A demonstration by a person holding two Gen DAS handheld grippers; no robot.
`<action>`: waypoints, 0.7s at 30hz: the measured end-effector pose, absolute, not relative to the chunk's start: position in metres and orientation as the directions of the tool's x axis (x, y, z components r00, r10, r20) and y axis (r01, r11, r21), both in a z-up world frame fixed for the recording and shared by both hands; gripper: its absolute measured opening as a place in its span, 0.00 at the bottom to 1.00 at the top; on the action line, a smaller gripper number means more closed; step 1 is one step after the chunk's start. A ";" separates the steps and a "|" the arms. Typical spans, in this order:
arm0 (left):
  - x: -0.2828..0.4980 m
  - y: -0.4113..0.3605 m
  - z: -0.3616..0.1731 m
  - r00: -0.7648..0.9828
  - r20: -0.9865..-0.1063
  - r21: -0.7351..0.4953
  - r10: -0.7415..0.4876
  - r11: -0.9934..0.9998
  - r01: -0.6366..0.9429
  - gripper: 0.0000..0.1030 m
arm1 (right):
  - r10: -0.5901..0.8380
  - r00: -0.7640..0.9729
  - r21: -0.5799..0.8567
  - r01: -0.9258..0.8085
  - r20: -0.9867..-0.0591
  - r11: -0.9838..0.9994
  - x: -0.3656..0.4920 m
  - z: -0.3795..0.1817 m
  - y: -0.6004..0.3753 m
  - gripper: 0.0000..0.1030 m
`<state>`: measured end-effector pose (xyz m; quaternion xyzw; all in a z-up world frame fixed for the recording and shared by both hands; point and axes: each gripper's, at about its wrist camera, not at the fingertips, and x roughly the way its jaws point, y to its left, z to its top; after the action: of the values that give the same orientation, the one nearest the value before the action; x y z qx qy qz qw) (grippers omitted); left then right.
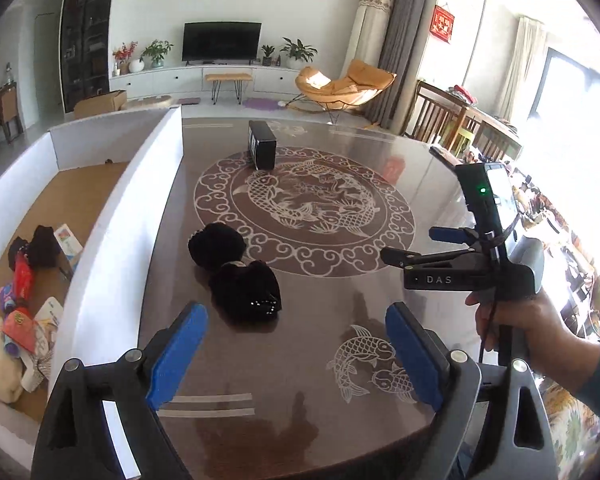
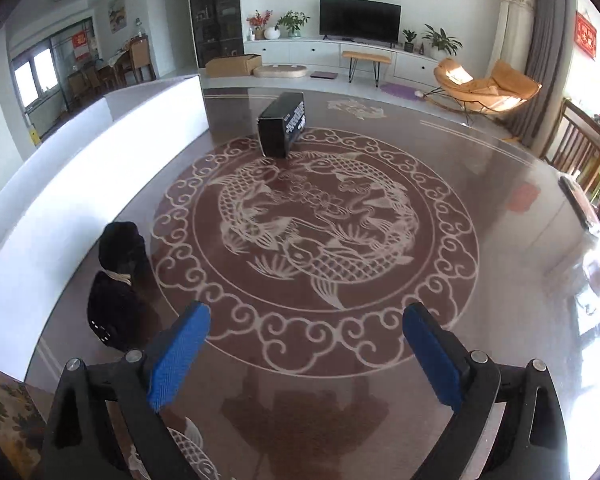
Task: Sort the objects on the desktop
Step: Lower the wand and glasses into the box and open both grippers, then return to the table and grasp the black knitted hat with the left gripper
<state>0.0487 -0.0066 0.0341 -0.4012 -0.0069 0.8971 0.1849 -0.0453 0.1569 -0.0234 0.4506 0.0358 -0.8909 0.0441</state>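
From the left wrist camera, the left gripper (image 1: 296,354) hangs over the near edge of the table (image 1: 380,184), its blue-padded fingers (image 1: 176,356) spread wide with nothing between them. Just ahead, toward the left edge, lie two black fuzzy bundles (image 1: 236,268), soft and rounded, touching each other; the nearer one carries a small row of shiny dots. A black box (image 1: 263,149), hard-edged and rectangular, stands near the far edge. Beside the left edge sits a white-walled tray (image 1: 156,184) with a cardboard-brown floor, already holding a heap of small mixed items (image 1: 20,304) (what each one is cannot be told). The right gripper (image 1: 416,246) shows at the right edge, held in a hand (image 1: 528,332), fingers parted and empty.

From the right wrist camera, the right gripper (image 2: 306,354) likewise hovers wide and empty above the glossy, fish-patterned table (image 2: 500,184). The bundles (image 2: 118,280) lie low left against the white tray wall (image 2: 100,160); the box (image 2: 283,124) stands beyond the medallion.

The likely step is picking the nearest bundle with the left gripper. Being plush, it should compress, so a deep, centred bite would hold better than a pinch at the fluff, then a lift clear over the tray wall.
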 end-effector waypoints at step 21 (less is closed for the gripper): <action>-0.080 0.020 -0.050 -0.591 -0.800 0.004 0.108 -0.983 -0.185 0.68 | -0.037 -0.584 -0.004 0.069 -0.811 -0.998 -0.008 -0.061 0.187 1.00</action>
<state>-0.0802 0.0203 -0.0504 -0.4449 0.0431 0.8908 0.0820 -0.0075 0.1866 -0.0612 0.4551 0.0176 -0.8898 0.0296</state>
